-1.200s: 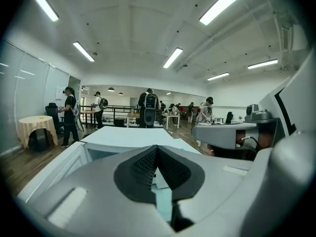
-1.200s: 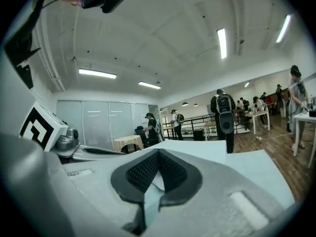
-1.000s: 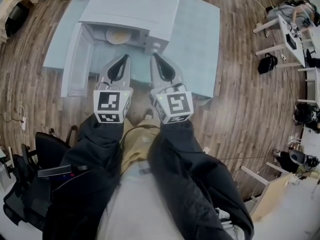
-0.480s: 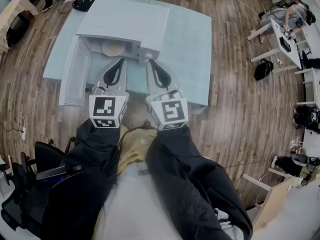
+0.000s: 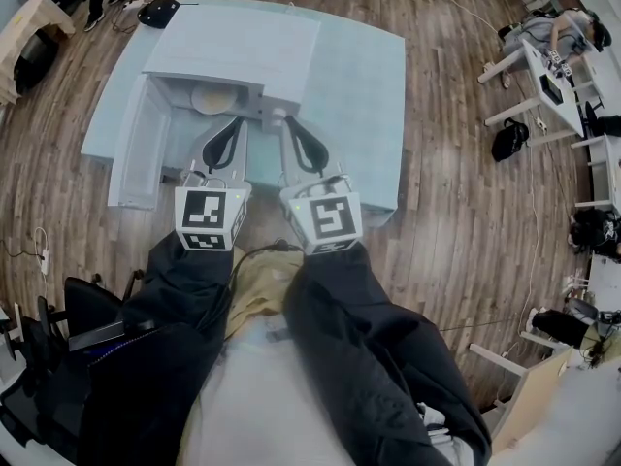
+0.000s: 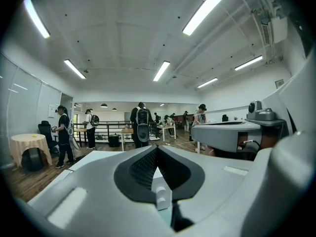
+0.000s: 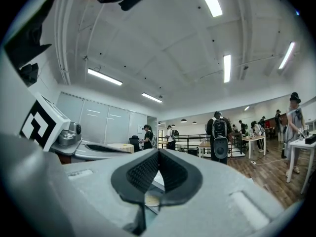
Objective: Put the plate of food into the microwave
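So the plate (image 5: 211,98) is already inside the microwave (image 5: 238,42), upper left of the head view, with some pale food on it. The door (image 5: 136,144) hangs wide open to the left. The whole thing sits on a light blue table (image 5: 364,85) on a wood floor (image 5: 466,192).

Both tools are mid-frame, side by side, pointing up the picture at the microwave front. The left gripper (image 5: 236,122) has its tip just below the opening, and the right gripper (image 5: 288,124) is near the front's right corner. I can't tell if either one touches it.

In the left gripper view the jaws are pressed together at the tips with nothing between them. The right gripper view shows the same: jaws closed and empty. Through the gap under the pads you can spot the plate (image 7: 152,199) low in the frame.

The person's dark sleeves (image 5: 359,299) fill the bottom of the head view. In the gripper views there are people (image 6: 142,127) standing around at the far end of the room.
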Tool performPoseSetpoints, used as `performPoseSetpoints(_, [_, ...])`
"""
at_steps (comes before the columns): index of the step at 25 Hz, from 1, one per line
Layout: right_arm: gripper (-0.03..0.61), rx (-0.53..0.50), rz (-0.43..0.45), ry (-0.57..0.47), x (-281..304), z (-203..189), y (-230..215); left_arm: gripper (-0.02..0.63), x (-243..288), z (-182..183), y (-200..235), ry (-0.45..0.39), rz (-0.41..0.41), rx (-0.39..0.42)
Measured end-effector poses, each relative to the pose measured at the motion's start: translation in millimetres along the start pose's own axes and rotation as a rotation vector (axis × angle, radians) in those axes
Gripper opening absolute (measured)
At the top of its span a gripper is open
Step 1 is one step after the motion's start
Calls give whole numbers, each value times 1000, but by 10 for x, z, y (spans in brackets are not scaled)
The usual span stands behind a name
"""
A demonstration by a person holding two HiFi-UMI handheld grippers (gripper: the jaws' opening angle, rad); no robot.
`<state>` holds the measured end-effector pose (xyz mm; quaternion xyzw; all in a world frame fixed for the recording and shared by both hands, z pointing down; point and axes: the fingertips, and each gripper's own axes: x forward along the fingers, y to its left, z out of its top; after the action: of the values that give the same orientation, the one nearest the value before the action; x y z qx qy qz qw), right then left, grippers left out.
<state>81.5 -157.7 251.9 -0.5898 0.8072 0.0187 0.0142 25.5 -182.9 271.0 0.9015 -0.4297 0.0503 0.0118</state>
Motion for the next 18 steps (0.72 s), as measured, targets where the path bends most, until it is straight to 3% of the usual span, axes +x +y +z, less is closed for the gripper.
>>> performPoseSetpoints(18, [-9, -5, 13, 0, -236, -16, -91, -5, 31, -67, -301, 15, -12, -9])
